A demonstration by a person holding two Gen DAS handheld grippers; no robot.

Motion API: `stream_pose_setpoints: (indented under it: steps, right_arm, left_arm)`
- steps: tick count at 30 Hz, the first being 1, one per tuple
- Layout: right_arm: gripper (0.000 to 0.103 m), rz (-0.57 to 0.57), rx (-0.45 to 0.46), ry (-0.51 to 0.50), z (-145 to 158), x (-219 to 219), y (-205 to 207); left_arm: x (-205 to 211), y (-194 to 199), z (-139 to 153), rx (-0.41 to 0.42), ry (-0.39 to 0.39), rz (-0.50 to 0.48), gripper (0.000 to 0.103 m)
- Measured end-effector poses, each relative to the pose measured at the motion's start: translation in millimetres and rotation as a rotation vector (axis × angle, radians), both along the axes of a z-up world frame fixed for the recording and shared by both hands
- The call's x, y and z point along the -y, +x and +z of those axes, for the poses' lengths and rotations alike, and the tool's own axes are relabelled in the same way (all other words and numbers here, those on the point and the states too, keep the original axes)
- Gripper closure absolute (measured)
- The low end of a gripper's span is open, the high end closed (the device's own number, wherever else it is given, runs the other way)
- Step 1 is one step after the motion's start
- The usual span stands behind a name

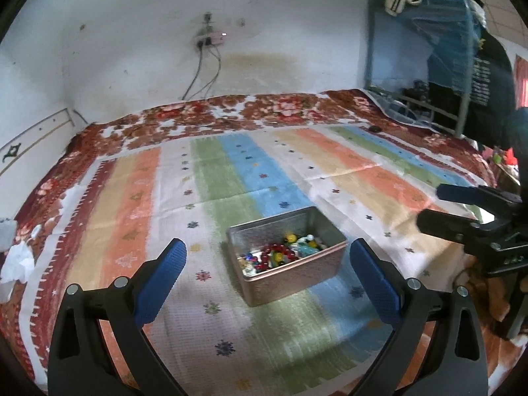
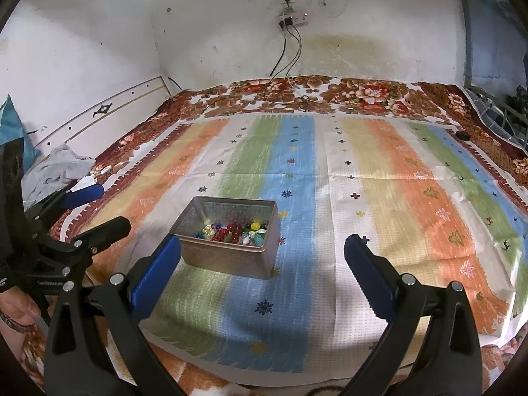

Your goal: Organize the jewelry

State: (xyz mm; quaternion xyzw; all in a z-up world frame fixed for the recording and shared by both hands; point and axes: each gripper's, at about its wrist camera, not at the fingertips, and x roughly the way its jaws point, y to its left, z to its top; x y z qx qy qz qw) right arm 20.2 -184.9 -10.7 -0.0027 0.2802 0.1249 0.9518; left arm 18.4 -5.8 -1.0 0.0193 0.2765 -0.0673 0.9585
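Seen from two wrist cameras above a bed: a small rectangular metal tin (image 1: 287,257) with rounded corners, lidless, resting on a striped woven cloth (image 1: 231,171) in bands of orange, yellow, green, blue and white, dotted with small star and cross motifs. Dull silver and faintly textured inside, coppery on the outer wall facing the left camera, greyer from the right. Heaped against one end of the tin: a tangle of bright bead jewelry (image 1: 283,252), with a strand of round dark-red beads most prominent, plus yellow, turquoise, green, blue and clear pieces; individual items too small to tell apart. Rest of the tin's floor bare.

Left gripper (image 1: 267,260), black-framed with blue textured pads, held above the cloth with jaws spread wide and empty, framing the tin without touching it. Right gripper (image 2: 262,264) likewise spread wide and holding nothing, its left pad (image 2: 158,274) overlapping the tin's near corner in view, contact impossible to confirm. Each gripper also visible at the edge of the other's view.

Beneath the cloth, a brown floral blanket (image 2: 330,95). Behind, a stained white wall with a plugged-in power strip (image 2: 293,19).
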Motion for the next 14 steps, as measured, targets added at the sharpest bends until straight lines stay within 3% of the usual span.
stream_pose_setpoints:
  steps: [14]
  right_arm:
    - [0.005, 0.002, -0.009, -0.007, -1.3, 2.2, 3.5]
  left_arm:
    - [6.0, 1.0, -4.1, -0.012, 0.020, 0.009, 0.006]
